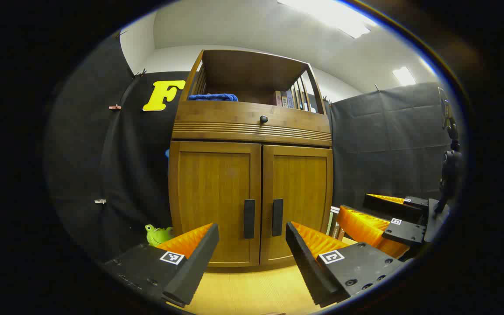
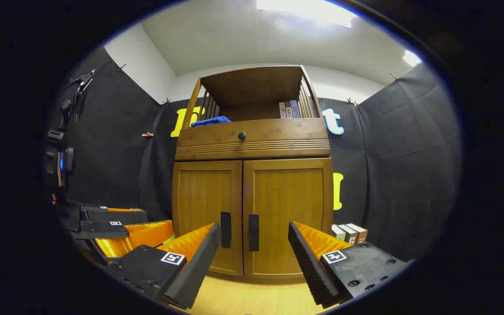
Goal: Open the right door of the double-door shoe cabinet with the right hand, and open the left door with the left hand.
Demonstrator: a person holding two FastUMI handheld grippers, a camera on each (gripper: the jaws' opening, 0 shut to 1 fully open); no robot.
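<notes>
- Cabinet (image 1: 252, 175) stands ahead on the floor, both doors closed.
- Left gripper (image 1: 252, 258) spread wide, holding nothing; green toy (image 1: 158, 235) at far left.
- Right gripper (image 2: 254, 258) spread wide, holding nothing; books (image 2: 350, 233) at right.

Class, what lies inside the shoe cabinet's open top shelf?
A blue cloth at left and upright books at right. Behind both shut doors, nothing can be seen.

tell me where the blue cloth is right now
The blue cloth lies on the left side of the cabinet's open top shelf, above the drawer knob, with the books standing at the shelf's right end.
</notes>
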